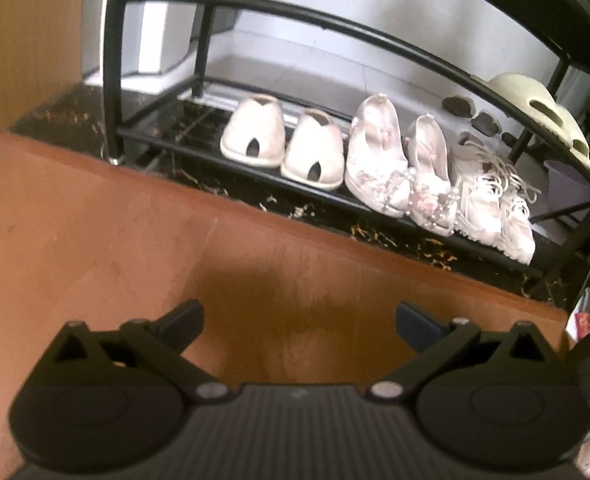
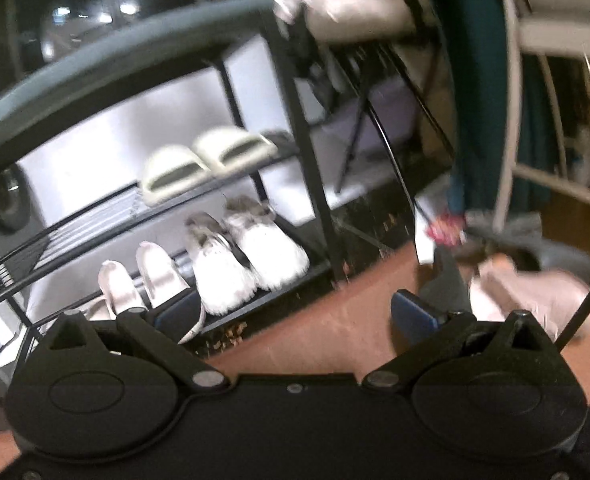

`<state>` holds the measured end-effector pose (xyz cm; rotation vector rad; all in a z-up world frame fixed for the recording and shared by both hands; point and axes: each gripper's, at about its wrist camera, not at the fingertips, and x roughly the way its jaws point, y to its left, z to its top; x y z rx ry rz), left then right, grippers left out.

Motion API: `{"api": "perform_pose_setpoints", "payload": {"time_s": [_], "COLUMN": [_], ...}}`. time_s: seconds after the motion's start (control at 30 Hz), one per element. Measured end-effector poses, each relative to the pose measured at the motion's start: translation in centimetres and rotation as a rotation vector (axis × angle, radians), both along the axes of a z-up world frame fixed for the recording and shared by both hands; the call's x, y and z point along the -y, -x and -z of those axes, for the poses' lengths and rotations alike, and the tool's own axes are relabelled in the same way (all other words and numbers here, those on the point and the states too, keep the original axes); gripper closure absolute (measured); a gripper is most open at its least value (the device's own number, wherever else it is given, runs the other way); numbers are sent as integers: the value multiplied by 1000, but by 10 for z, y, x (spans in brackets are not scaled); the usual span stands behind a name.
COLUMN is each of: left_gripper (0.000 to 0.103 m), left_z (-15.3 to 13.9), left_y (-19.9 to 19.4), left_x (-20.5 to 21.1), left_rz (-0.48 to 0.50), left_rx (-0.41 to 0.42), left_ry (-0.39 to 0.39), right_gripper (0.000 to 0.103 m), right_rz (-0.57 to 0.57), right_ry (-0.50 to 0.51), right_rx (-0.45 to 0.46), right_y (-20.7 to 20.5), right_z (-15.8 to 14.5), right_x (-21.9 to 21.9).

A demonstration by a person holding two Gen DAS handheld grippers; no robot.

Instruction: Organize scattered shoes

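Six pale shoes filling rack right side, perhaps touching

Terracotta-coloured floor bordered by a dark speckled strip; black metal shelf rack (curved by the lens) before a pale grey wall; wooden panel at left.

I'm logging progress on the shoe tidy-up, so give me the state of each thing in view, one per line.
left gripper: open, holding nothing, above the floor.
right gripper: open, holding nothing.
peep-toe shoes: paired, side by side on the bottom shelf.
beaded shoes: paired, on the bottom shelf.
fringed shoes: paired, at the shelf's right end.
pale slippers: paired, on the shelf above.
shoe rack: upright.
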<state>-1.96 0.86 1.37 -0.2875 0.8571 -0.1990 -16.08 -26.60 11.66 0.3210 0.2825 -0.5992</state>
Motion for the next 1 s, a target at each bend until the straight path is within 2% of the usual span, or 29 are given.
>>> {"api": "perform_pose_setpoints", "payload": {"time_s": [0.1, 0.2, 0.27, 0.3, 0.4, 0.5, 0.67, 0.9, 1.0], "left_gripper": [1, 1, 1, 1, 1, 1, 1, 1, 1], "left_z": [6, 10, 9, 3, -6, -13, -15, -8, -4], "left_y": [-1, -4, -8, -10, -10, -9, -20, 17, 29], "left_x": [2, 14, 30, 52, 96, 151, 218, 291, 317], "left_rz": [10, 42, 99, 168, 287, 386, 569, 862, 932], "left_rx": [-43, -51, -28, 11, 66, 134, 180, 225, 215], "left_ry": [61, 66, 35, -20, -74, -122, -160, -150, -90], "right_gripper": [0, 0, 0, 0, 0, 0, 0, 0, 0], "right_rz": [-27, -54, -54, -53, -53, -72, -55, -16, 1], "right_ry": [103, 205, 239, 257, 306, 290, 310, 299, 294], "right_rx": [66, 134, 203, 238, 341, 367, 385, 400, 407], "right_y": [13, 26, 31, 34, 41, 45, 50, 53, 54], "right_z": [-11, -22, -25, -27, -33, -38, -38, -36, -36], "right_x": [-12, -23, -29, -33, -42, -42, -39, -28, -24]}}
